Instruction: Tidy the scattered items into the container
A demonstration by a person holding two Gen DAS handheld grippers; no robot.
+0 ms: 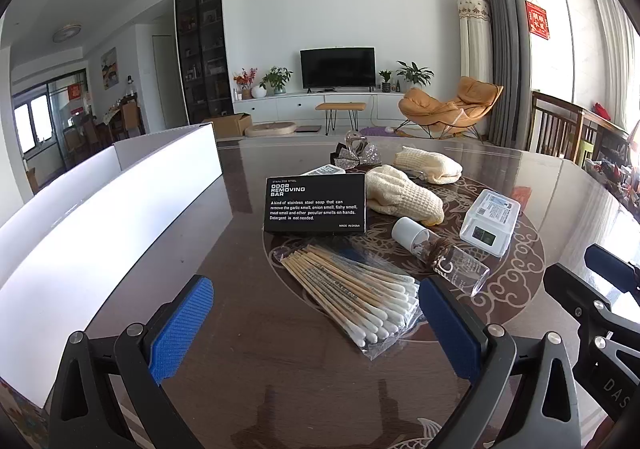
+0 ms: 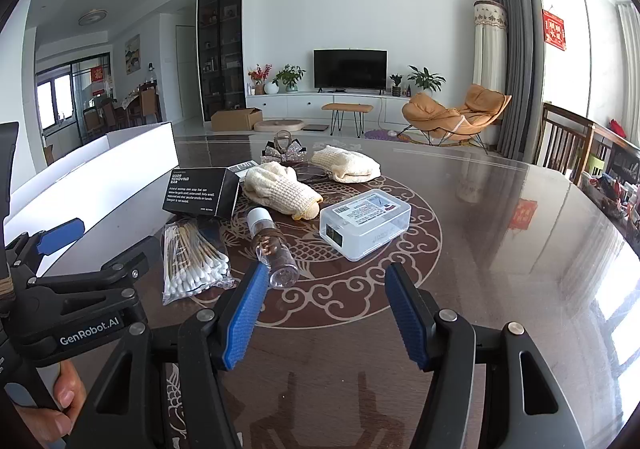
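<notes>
dark glossy tabletop (image 1: 248, 349) carried cotton swabs (image 1: 360, 301), a black box (image 1: 315, 205) and a small bottle (image 1: 444, 253) beside the white container (image 1: 100, 217); left hand-held gripper (image 1: 316, 325) and right hand-held gripper (image 2: 326, 313) hung apart, empty.

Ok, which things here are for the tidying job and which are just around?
For the job: white container, black box, cotton swabs, bottle, clear case, two mitts, bow clip.
Just around: TV, orange chair, cardboard box, plants.
</notes>
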